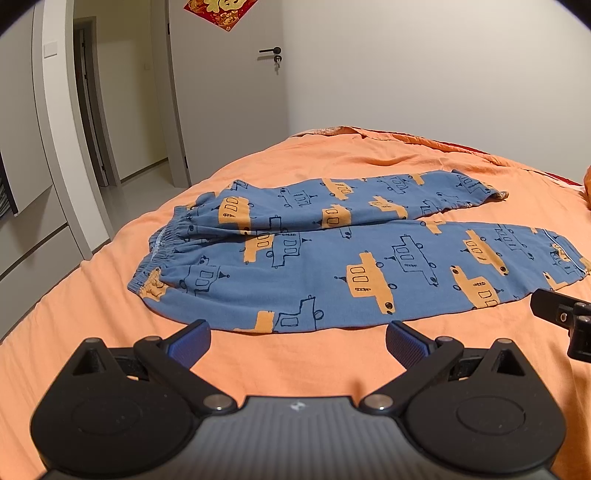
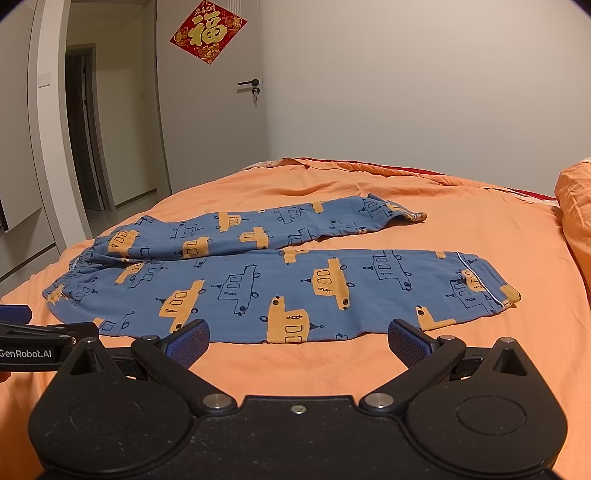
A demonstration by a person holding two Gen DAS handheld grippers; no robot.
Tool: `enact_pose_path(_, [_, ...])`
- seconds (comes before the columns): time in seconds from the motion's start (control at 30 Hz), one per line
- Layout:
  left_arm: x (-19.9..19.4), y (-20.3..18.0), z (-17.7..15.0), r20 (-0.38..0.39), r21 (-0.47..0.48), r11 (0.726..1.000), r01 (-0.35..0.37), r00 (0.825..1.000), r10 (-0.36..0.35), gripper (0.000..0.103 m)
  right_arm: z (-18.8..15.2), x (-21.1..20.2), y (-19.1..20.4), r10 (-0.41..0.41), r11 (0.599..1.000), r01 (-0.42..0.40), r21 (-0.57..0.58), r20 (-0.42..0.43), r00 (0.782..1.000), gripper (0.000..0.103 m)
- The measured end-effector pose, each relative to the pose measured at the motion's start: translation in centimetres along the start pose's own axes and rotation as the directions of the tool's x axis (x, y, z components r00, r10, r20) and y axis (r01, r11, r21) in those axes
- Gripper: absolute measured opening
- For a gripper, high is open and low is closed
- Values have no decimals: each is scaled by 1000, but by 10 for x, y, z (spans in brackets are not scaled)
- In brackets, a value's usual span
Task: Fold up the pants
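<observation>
The pants point(image 1: 332, 251) lie flat on the bed point(image 1: 92, 325), with the waistband point(image 1: 159, 254) to the left and both legs stretched to the right, the far leg a little apart at its cuff. The left tool point(image 1: 297, 341) hovers over the sheet just before the near leg, its fingers spread wide and empty. The right tool point(image 2: 298, 341) is beside it, also released and holding nothing.

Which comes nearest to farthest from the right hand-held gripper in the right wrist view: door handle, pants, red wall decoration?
From the right hand-held gripper:
1. Pants, spread on the bed just ahead.
2. Door handle, on the door beyond the bed.
3. Red wall decoration, higher on that same door.
</observation>
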State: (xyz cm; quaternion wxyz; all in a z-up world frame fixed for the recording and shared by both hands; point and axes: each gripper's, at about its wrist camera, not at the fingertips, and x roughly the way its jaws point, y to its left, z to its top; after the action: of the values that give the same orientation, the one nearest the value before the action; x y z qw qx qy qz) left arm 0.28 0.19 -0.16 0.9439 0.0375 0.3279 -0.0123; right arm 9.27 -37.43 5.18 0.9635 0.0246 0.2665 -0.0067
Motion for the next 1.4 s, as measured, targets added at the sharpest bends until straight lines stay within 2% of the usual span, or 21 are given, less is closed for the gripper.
enact_pose_path(0.6, [1, -1, -3, -4, -6, 1000, 0, 1000, 0, 103, -2, 1, -2, -3, 1000, 3, 0, -6, 1000, 102])
enact_pose_path(0.83, [14, 3, 4, -64, -22, 1000, 14, 998, -15, 103, 4, 3, 2, 0, 999, -2, -47, -24, 1000, 102])
enact_pose_path(0.9, [17, 9, 17, -66, -40, 999, 27, 997, -30, 103, 16, 3, 1, 20, 996, -23, -91, -30, 999, 102])
enact_pose_path(1.0, [25, 15, 46, -29, -34, 999, 27, 999, -28, 103, 49, 3, 1, 67, 974, -76, -212, -47, 997, 102])
enact_pose_path(1.1, [42, 17, 88, 10, -30, 999, 9, 1000, -9, 103, 100, 7, 0, 130, 930, -155, -334, -97, 987, 102])
enact_pose_path(1.2, [68, 24, 130, 48, -29, 1000, 6, 999, -4, 103, 149, 24, 6, 156, 868, -235, -437, -209, 965, 102])
enact_pose_path(1.27, [92, 31, 154, 54, -11, 1000, 9, 999, -9, 103, 171, 38, 6, 172, 840, -267, -472, -234, 957, 102])
enact_pose_path(1.4, [143, 44, 187, 70, 101, 994, -34, 997, 27, 103, 193, 78, -11, 284, 830, -342, -442, -192, 939, 102])
